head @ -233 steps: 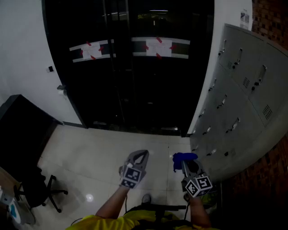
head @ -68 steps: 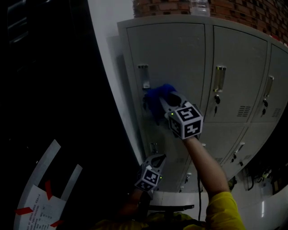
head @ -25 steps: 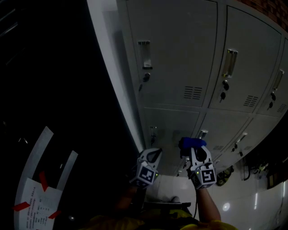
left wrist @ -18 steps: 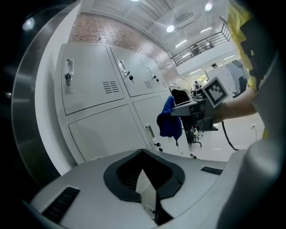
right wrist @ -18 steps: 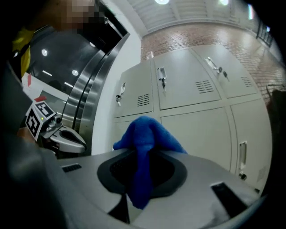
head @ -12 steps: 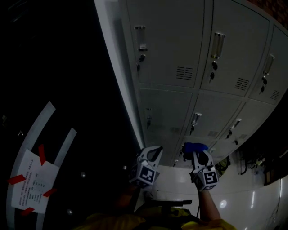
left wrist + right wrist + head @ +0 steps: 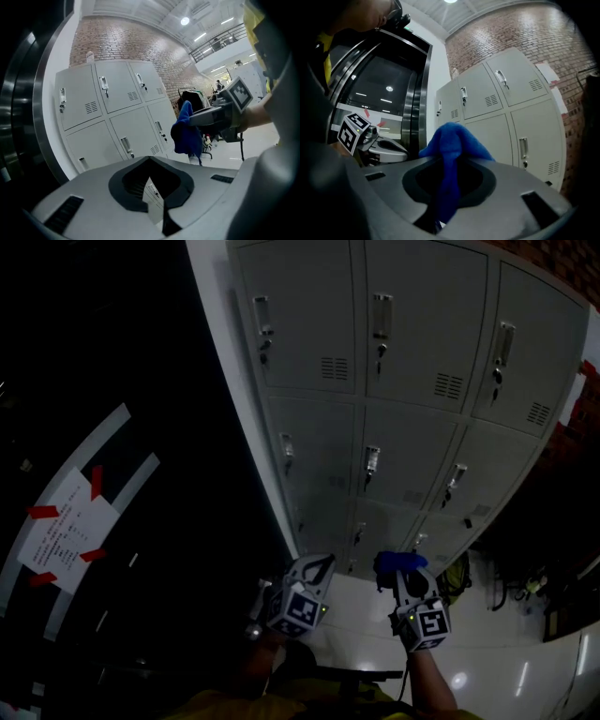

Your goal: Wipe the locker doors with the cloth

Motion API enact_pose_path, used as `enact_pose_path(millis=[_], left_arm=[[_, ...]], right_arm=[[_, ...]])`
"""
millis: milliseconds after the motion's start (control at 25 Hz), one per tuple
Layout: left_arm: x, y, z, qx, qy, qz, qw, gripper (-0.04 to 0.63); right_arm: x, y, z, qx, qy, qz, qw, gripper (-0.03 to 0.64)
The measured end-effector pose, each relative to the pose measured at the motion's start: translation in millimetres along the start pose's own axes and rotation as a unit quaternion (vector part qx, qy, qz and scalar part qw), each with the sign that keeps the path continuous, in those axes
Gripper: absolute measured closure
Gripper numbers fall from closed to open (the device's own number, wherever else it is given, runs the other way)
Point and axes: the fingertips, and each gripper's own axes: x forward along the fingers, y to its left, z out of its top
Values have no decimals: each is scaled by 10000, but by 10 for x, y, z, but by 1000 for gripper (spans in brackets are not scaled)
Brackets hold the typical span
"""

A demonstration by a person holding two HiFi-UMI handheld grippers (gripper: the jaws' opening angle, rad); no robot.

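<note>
Grey locker doors [image 7: 403,352] in three rows fill the upper middle of the head view, each with a handle and a lock. My right gripper [image 7: 397,565] hangs low in front of the bottom row, apart from the doors, shut on a blue cloth [image 7: 398,561]. The cloth [image 7: 452,145] bunches over its jaws in the right gripper view, and the left gripper view shows it [image 7: 186,131] hanging down. My left gripper [image 7: 316,567] is beside it, jaws together and holding nothing.
A dark glass wall with a taped paper sheet [image 7: 61,526] stands left of the lockers. Glossy white floor [image 7: 487,662] lies below. Dark items [image 7: 525,577] sit right of the lockers. A brick wall [image 7: 140,47] rises behind them.
The right gripper, earlier pressing the cloth on the upper left door, has dropped low, off the doors. The head view has swung right, showing more lockers. The left gripper stays low.
</note>
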Motion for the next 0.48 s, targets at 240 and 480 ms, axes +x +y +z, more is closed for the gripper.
enact_pose_path(millis=[240,480], left_arm=[[-287,-264,168,141,24,125,9998,592],[-419,-208,228,224,-33,134,9997,592]], right_arm=[[-456,-92,54,109,-46,-126,9999,549],[-477,137,90,91,0,-159,9998,549]])
